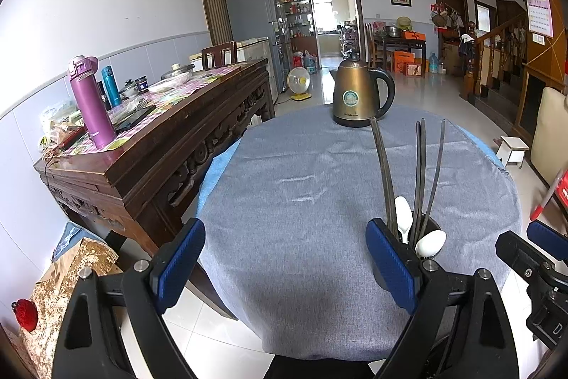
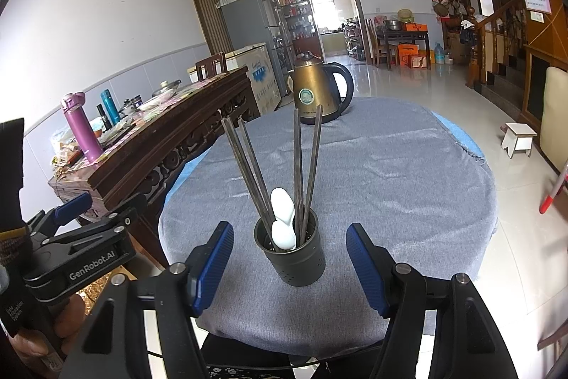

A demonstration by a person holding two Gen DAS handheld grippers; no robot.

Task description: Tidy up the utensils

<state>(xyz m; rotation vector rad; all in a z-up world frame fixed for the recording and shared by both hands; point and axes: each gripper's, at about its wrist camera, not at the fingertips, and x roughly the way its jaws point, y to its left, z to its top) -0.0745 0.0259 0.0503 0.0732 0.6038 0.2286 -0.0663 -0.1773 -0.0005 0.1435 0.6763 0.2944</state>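
Note:
A dark perforated utensil holder stands near the front of the round table with the grey cloth. It holds several dark chopsticks and two white spoons. My right gripper is open, its blue pads on either side of the holder and a little nearer than it, not touching. My left gripper is open and empty over the cloth; the holder sits just behind its right pad, partly hidden, with the chopsticks and spoons showing. The left gripper also shows at the left of the right wrist view.
A bronze electric kettle stands at the table's far edge. A dark wooden sideboard with a purple flask and clutter is close on the left. A small white stool and a cream chair stand on the right.

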